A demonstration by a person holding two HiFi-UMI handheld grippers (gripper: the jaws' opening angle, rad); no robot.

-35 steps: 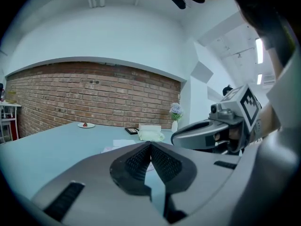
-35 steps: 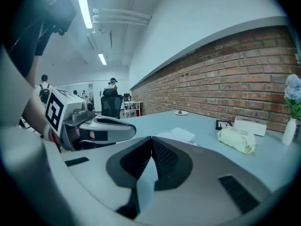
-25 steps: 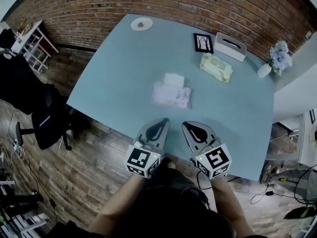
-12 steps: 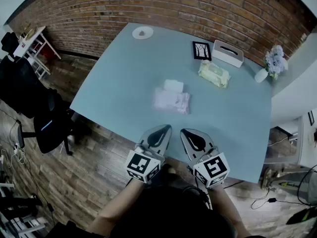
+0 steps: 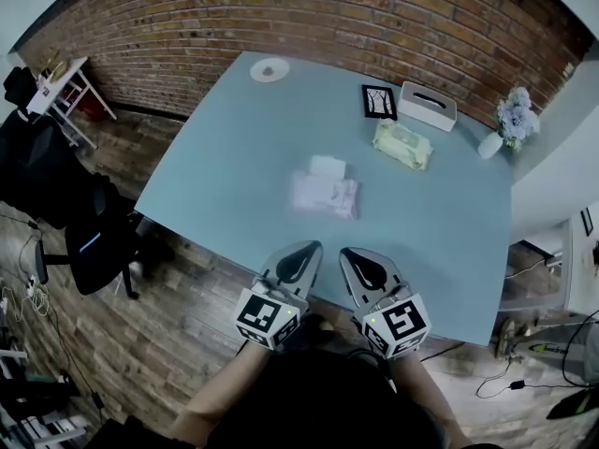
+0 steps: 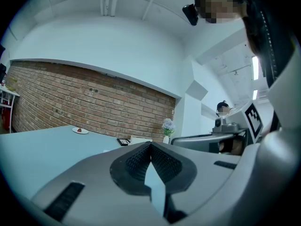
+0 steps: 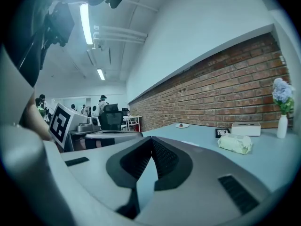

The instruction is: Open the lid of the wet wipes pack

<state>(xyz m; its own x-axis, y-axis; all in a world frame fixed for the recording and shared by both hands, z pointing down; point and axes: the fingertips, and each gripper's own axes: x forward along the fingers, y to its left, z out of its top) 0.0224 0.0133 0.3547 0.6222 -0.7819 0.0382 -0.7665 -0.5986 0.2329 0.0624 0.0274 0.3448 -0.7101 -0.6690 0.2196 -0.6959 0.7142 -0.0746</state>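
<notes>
The left gripper [image 5: 301, 251] hovers at the table's [image 5: 234, 157] near edge, jaws pressed together on nothing. Ahead, mid-table and well apart from both grippers, lies the pink wipes pack [image 5: 325, 195], with a white flap [image 5: 328, 166] at its far side. Whether that is the lid thrown back I cannot tell. The right gripper [image 5: 351, 253], just beside the left, is likewise closed and empty. Far right lies a green pack [image 5: 402, 145]. To do this well, pin the pack with one gripper and hook the lid's lip with the other, lifting gently — a soft pack probably slides.
</notes>
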